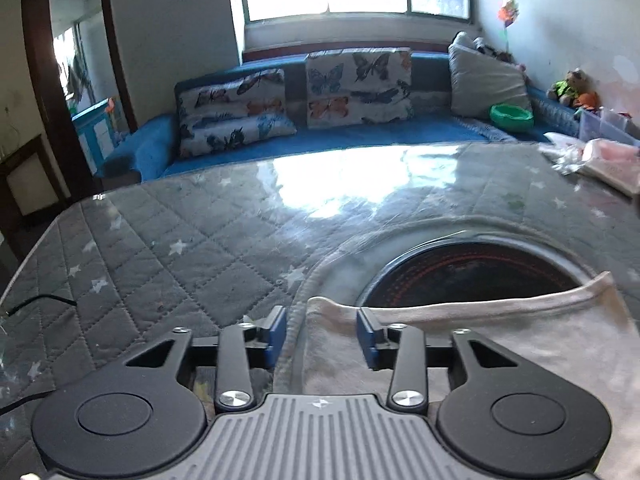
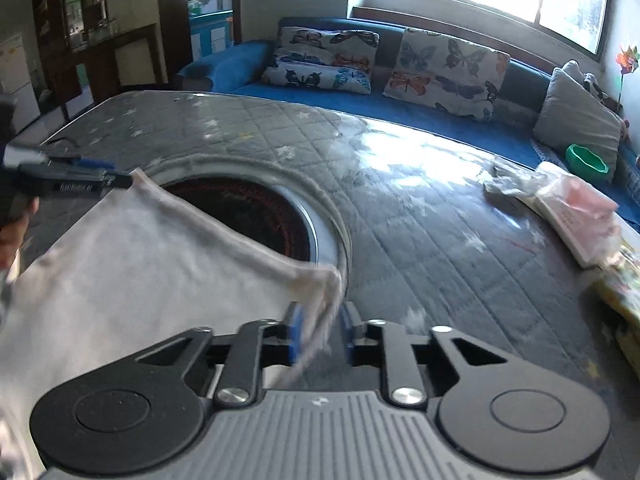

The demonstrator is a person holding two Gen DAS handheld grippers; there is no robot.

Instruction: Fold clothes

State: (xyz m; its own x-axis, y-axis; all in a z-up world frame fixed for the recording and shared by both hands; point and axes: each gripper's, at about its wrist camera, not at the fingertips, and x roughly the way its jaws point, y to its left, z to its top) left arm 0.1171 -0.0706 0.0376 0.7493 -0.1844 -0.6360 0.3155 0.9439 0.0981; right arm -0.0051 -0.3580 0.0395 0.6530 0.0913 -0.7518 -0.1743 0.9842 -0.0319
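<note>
A pale grey-white garment point(image 1: 500, 344) lies on the table's quilted grey cover point(image 1: 180, 240), and its hemmed edge crosses a round dark recess point(image 1: 472, 276). My left gripper point(image 1: 322, 320) is open over the garment's near-left corner, with the blue pads apart and clear of the cloth. In the right wrist view the garment point(image 2: 140, 264) spreads to the left. Its blurred right corner hangs loose between the parted pads of my right gripper point(image 2: 322, 316), which is open. The left gripper point(image 2: 116, 178) shows at the far left, by the garment's other corner.
A pile of bagged items point(image 2: 568, 208) sits at the table's right edge. A black cable point(image 1: 40, 304) lies at its left. Behind the table is a blue sofa with butterfly cushions point(image 1: 360, 84) and a green bowl point(image 1: 512, 117). A hand point(image 2: 12, 236) shows at the left.
</note>
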